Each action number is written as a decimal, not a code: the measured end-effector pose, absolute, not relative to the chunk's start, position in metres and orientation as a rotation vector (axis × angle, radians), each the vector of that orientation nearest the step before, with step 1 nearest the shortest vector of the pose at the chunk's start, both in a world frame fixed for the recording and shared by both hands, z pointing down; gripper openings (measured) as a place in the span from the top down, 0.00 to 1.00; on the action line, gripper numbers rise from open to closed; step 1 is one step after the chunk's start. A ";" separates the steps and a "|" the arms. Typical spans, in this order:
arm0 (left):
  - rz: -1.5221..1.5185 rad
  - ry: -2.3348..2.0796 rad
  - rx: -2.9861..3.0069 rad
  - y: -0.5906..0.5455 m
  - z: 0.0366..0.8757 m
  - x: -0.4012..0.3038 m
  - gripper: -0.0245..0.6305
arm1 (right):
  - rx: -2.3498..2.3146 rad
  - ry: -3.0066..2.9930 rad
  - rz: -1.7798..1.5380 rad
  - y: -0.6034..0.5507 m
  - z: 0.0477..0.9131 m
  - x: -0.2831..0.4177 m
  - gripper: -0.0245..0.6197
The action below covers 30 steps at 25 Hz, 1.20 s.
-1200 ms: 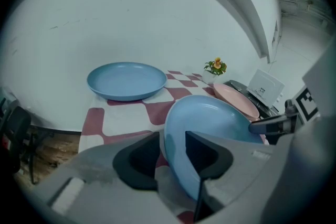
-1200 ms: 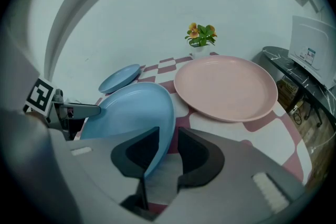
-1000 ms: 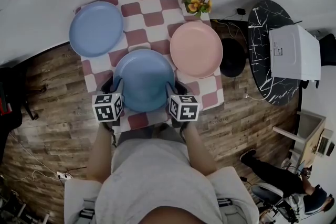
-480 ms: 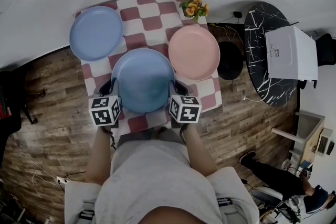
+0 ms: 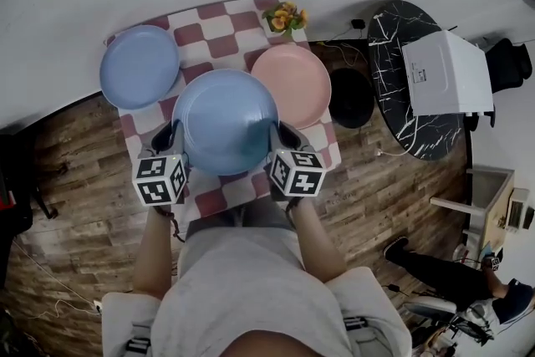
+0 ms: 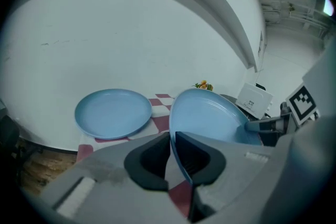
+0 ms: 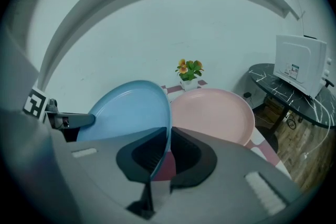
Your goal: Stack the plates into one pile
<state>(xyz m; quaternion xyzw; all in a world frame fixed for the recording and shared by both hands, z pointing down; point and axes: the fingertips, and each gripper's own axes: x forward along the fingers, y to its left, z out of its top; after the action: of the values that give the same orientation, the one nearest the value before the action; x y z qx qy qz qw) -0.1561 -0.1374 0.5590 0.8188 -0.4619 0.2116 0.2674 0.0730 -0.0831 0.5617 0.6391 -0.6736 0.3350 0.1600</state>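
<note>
Gripping opposite edges of the middle blue plate [image 5: 224, 119], both grippers are closing on its rim; the left gripper [image 5: 173, 138] has the plate's left edge at centre-left of the head view, jaws narrowed, the thin rim pinched between its pads; the right gripper [image 5: 279, 140] has the right edge likewise, rim between its pads. This plate occupies the centre of the frame over the checked cloth [image 5: 219, 22]; whether it is clear of the cloth cannot be told. Second blue plate [image 5: 139, 66] lies flat at upper left, apart from the held plate; pink plate [image 5: 292, 84] lies right of centre, its left edge overlapped by the held plate; flower pot [image 5: 284, 17] stands at the cloth's far edge.
</note>
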 end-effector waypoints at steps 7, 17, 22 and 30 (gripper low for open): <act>0.538 -1.220 2.274 -0.147 0.536 -0.112 0.90 | 1.890 -1.945 0.887 -0.089 0.536 0.116 0.92; 0.501 -1.293 2.263 -0.160 0.508 -0.053 0.90 | 1.860 -2.016 0.826 -0.116 0.509 0.177 0.92; 0.485 -1.324 2.224 -0.167 0.507 -0.022 0.89 | 1.799 -2.040 0.796 -0.135 0.502 0.211 0.92; 0.524 -1.336 2.149 -0.169 0.529 0.019 0.88 | 1.701 -2.028 0.797 -0.152 0.518 0.252 0.92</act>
<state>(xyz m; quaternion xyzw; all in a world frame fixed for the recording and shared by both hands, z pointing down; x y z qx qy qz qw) 0.0186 -0.1688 0.5293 0.7995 -0.4970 0.1951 0.2752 0.2515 -0.1525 0.5176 0.6045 -0.7207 0.2832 0.1872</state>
